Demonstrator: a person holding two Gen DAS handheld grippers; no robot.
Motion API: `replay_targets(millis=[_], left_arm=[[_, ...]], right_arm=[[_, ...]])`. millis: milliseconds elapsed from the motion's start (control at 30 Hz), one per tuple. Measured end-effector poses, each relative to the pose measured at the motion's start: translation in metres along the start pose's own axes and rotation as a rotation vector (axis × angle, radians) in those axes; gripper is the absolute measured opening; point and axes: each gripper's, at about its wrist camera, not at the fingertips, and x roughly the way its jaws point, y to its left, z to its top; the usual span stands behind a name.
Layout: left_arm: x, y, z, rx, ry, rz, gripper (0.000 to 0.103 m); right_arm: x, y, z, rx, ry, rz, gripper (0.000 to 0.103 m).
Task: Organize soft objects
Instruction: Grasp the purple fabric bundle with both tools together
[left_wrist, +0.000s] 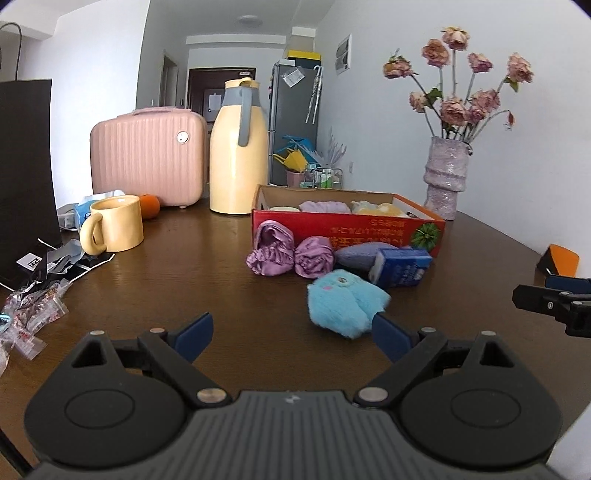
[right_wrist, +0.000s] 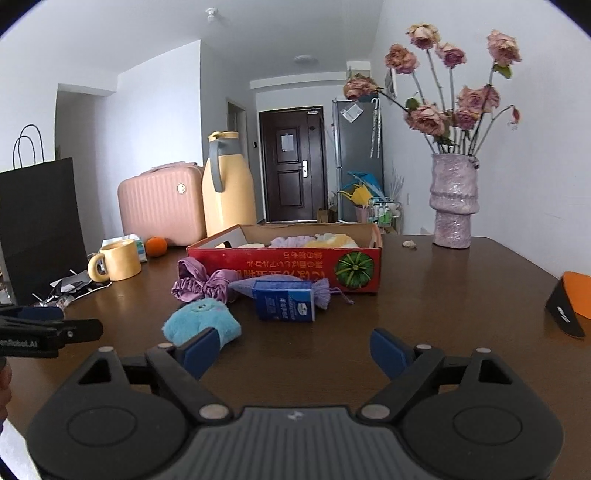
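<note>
Grippers both hovering over the table (left_wrist: 155, 266), holding nothing: left gripper (left_wrist: 291, 332) and right gripper (right_wrist: 299, 349) jaws gaping wide. Blue plush toy (left_wrist: 341, 302) is lying just ahead of the left fingers, near the red box (left_wrist: 347, 225) with purple scrunchies (left_wrist: 271, 249) and tissue pack (left_wrist: 400, 267) sitting alongside.

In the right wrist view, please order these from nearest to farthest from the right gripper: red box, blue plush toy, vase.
From the right gripper:
1. Blue plush toy, beside its left finger.
2. Red box, mid-table, centre.
3. Vase, far right, near the wall.
</note>
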Motion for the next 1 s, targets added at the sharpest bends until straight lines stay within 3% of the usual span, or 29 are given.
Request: replay_targets(millis=[167,233,267,333,500,567,633,667,733,800,1000], left_arm=[[0.04,0.022,0.04,-0.042,-0.039,0.004,0.083],[0.066,0.03,0.059,-0.062,-0.055,-0.04,0.081],[0.085,0.035,0.068,-0.077,-0.037,-0.095,0.081],[0.124,0.044,0.082,-0.11,0.028,-0.156,0.065],[0.193,0.055,0.091,-0.111,0.096,-0.111,0.052],[0.202,0.06,0.085,-0.116,0.113,-0.127,0.044],[0.206,0.064,0.078,-0.128,0.144,-0.14,0.021],[0.208,0.066,0.075,-0.133,0.164,-0.151,0.018],[0.21,0.072,0.072,-0.154,0.163,-0.159,0.014],[0.211,0.073,0.072,-0.153,0.167,-0.163,0.013],[0.213,0.064,0.07,-0.105,0.178,-0.145,0.009]], right_arm=[[0.035,0.005,0.025,0.047,0.029,0.042,0.071],[0.057,0.007,0.04,0.08,0.048,0.079,0.068],[0.07,0.009,0.048,0.091,0.054,0.103,0.067],[0.099,0.017,0.06,0.084,0.078,0.142,0.061],[0.179,0.042,0.082,0.038,0.148,0.191,0.055],[0.211,0.049,0.086,0.049,0.199,0.208,0.054],[0.236,0.055,0.086,0.059,0.233,0.216,0.052],[0.246,0.058,0.084,0.056,0.248,0.218,0.049],[0.262,0.061,0.08,0.056,0.279,0.197,0.045],[0.273,0.06,0.075,0.081,0.287,0.21,0.032],[0.283,0.062,0.064,0.081,0.28,0.241,0.021]])
